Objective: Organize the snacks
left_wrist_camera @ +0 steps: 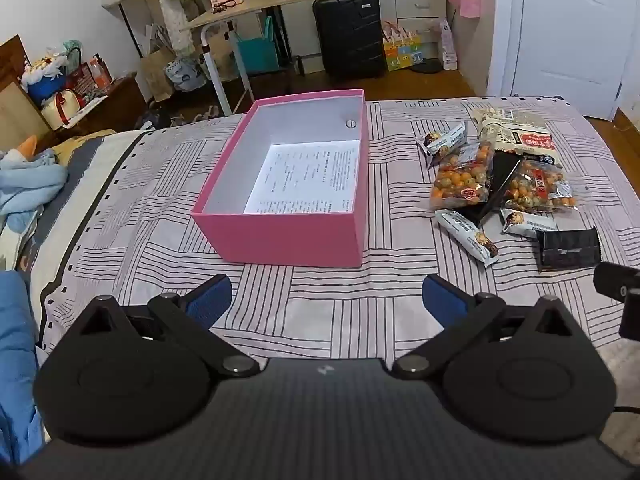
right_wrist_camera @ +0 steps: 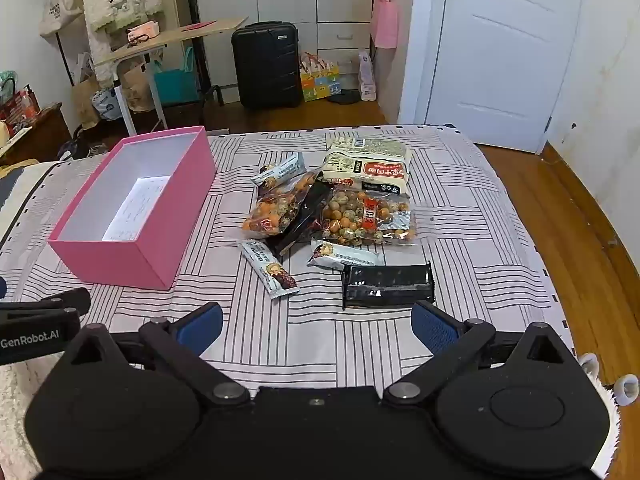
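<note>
Right wrist view: right hand-held gripper (right_wrist_camera: pixel 316 326) hovering wide open, empty, facing black packet (right_wrist_camera: pixel 387 285) near bed's (right_wrist_camera: pixel 480 208) front edge; left hand-held gripper (left_wrist_camera: pixel 326 300) likewise, facing pink box (left_wrist_camera: pixel 288 236). Sorting seemingly unstarted; next, grasping packet.

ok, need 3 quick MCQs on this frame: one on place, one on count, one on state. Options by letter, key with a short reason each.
1. Where does the heap of snack packets lie relative to the open pink cardboard box, seen from the right wrist view?
A. inside it
B. to its right on the bedspread
C. to its left on the floor

2. How many clear bags of orange and green coated nuts are there?
A. one
B. two
C. four

3. What state is the right gripper in?
A. open, holding nothing
B. shut on a snack bar
C. shut on the box rim

Key: 1 B, the packets sit on the striped bedspread beside the box. 2 B, one bag left and one right of a black packet. 3 A, the blue pads stand wide apart with only bedspread between them.
</note>
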`<state>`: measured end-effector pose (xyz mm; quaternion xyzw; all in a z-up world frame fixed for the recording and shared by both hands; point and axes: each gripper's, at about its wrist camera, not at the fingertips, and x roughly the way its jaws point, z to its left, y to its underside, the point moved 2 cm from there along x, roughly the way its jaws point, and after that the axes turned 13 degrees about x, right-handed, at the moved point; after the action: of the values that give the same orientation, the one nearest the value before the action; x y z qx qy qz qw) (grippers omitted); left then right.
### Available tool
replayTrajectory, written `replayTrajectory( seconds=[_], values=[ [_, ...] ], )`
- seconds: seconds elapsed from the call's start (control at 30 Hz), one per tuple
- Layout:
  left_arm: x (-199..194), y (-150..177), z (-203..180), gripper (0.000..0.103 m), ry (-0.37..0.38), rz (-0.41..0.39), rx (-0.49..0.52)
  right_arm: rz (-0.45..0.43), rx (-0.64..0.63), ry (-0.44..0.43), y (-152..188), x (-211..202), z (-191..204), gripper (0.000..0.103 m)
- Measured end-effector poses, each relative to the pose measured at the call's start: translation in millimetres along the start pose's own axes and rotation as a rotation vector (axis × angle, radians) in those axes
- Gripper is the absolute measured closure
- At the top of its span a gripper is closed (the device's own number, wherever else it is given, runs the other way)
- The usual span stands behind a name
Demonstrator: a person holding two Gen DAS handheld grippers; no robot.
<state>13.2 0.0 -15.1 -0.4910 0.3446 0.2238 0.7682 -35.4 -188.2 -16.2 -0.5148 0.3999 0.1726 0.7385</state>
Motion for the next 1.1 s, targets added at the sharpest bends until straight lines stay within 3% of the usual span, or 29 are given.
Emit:
replayTrajectory(
  seconds=[0.3, 1.1],
  values=[
    [5, -1, 8, 0.000, 0.043, 0.001, -0.023, 0.013, 0.004, 0.002, -5, 5, -3, 0.001],
    [8, 6, 7, 0.000, 0.049, -0.008, -0.040, -0.002, -0.011, 0.030, 2, 8, -3, 0.001]
  ],
)
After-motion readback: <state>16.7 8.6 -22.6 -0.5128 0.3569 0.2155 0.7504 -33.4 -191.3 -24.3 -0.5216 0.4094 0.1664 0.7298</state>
